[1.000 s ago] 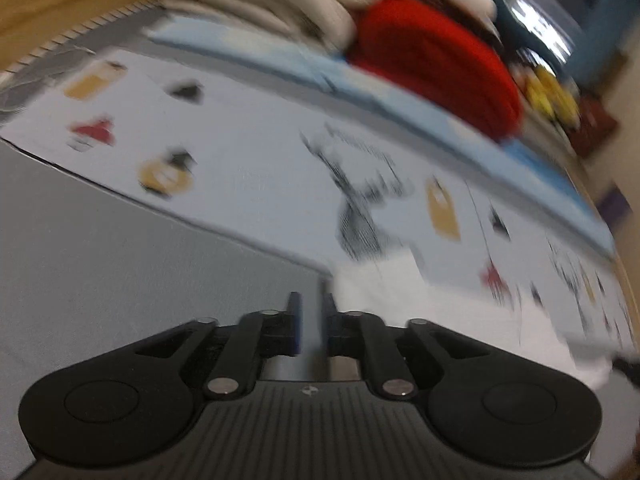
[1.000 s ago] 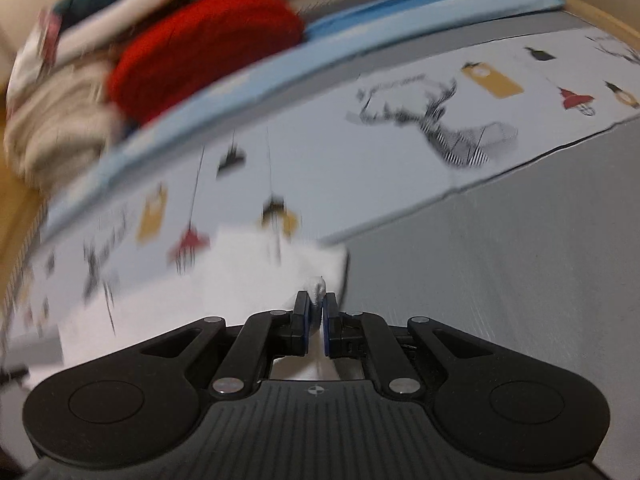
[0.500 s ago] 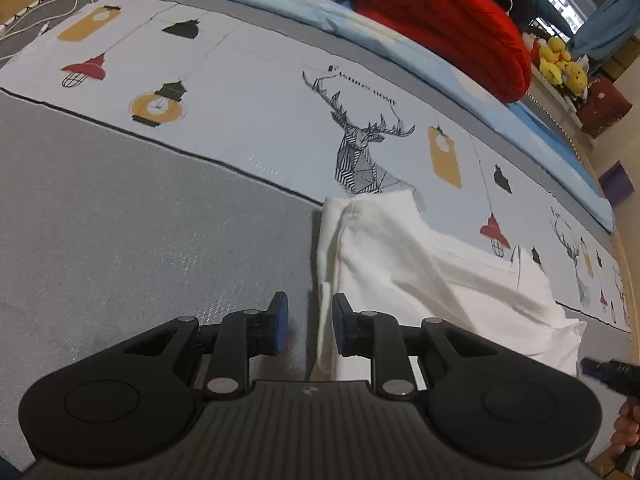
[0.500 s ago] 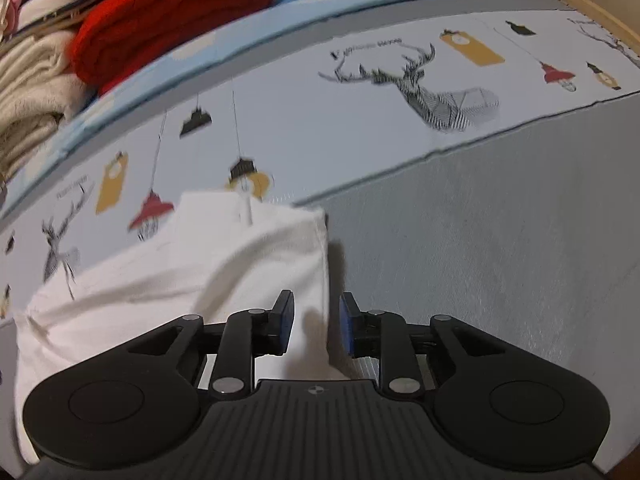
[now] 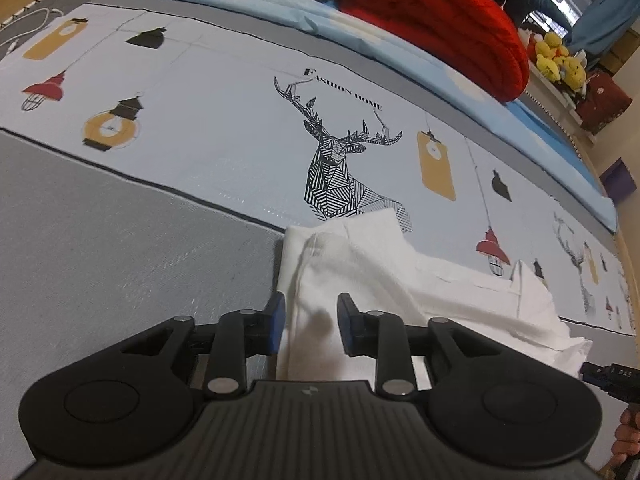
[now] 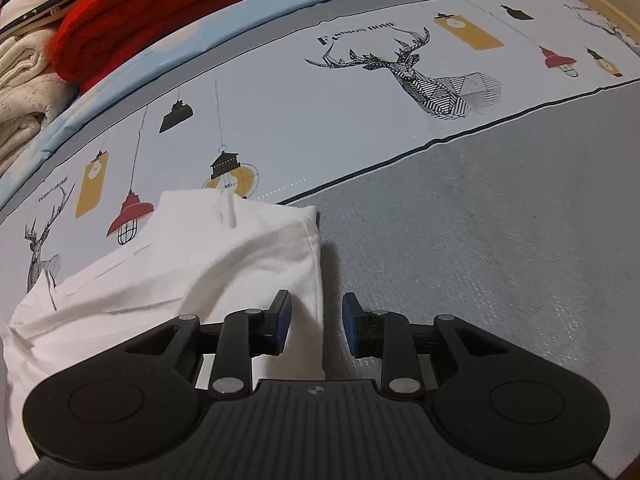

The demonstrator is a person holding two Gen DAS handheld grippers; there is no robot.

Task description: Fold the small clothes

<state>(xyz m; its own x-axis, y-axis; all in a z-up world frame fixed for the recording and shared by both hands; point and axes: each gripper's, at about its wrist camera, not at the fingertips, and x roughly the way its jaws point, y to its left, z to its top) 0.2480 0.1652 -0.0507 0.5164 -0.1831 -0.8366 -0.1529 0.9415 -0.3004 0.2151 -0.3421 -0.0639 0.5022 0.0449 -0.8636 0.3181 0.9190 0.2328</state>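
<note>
Both tongs' jaws are being opened: left gripper [image 5: 308, 322] and right gripper [image 6: 316, 322] stand apart over the crumpled white cotton garment's [image 5: 392, 280] side edges, unclamped. Edges should be flattened before regripping.

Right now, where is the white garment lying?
The white garment lies on the printed sheet, just below the deer print; its side edges sit between each gripper's open jaws.

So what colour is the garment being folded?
Plain white garment, clearest in the right wrist view.
</note>
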